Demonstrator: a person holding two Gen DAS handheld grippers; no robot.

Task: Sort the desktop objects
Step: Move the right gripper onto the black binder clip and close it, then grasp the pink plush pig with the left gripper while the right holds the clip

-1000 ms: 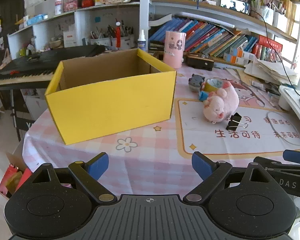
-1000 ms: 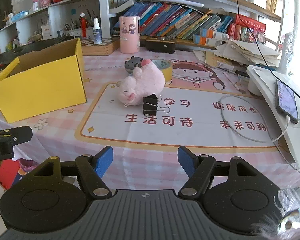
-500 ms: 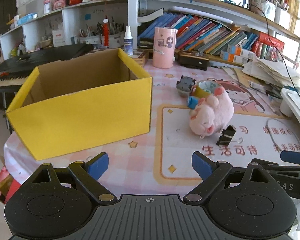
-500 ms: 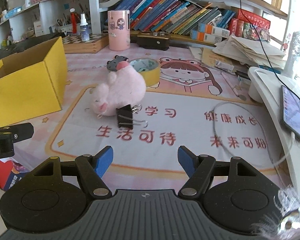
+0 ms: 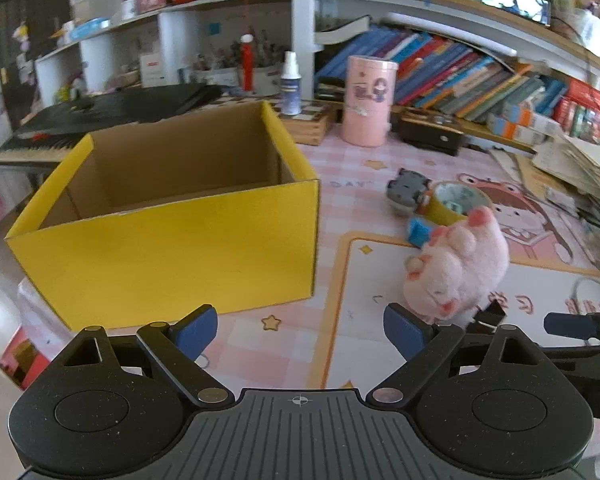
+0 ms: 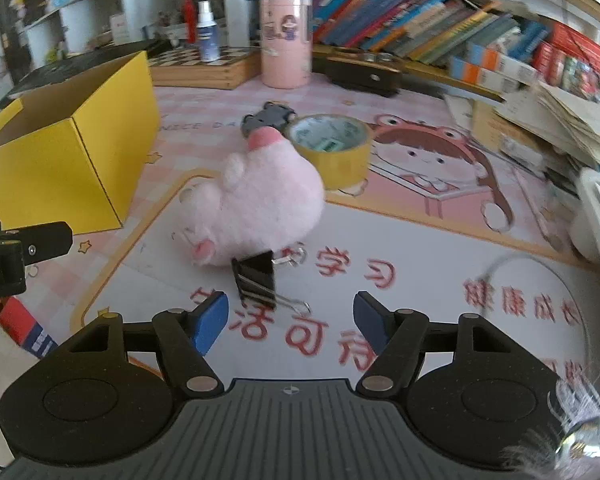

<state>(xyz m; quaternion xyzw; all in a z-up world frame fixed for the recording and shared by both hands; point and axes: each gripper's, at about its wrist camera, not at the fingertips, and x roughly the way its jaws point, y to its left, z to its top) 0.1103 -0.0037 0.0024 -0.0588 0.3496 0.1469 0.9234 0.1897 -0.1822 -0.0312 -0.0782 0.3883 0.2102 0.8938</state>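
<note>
Pink checked worktop (image 6: 380,92) | our right hand-held gripper (image 6: 290,322) jaws apart, just narrowing, empty, near binder clip (image 6: 256,280) | left hand-held gripper (image 5: 300,330) apart, empty

The yellow box (image 5: 172,248) stood open-topped, its inside bare. The binder clip (image 6: 256,280) lay against the pink plush (image 6: 260,208), with bare mat on its near side. Tape roll (image 6: 332,148) and a grey toy (image 6: 270,116) crowded behind the plush.

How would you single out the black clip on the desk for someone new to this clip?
Start at the yellow box; to its right lies a pink plush toy on the printed mat. The binder clip sits against the plush's near side: small, black, with silver wire handles.
</note>
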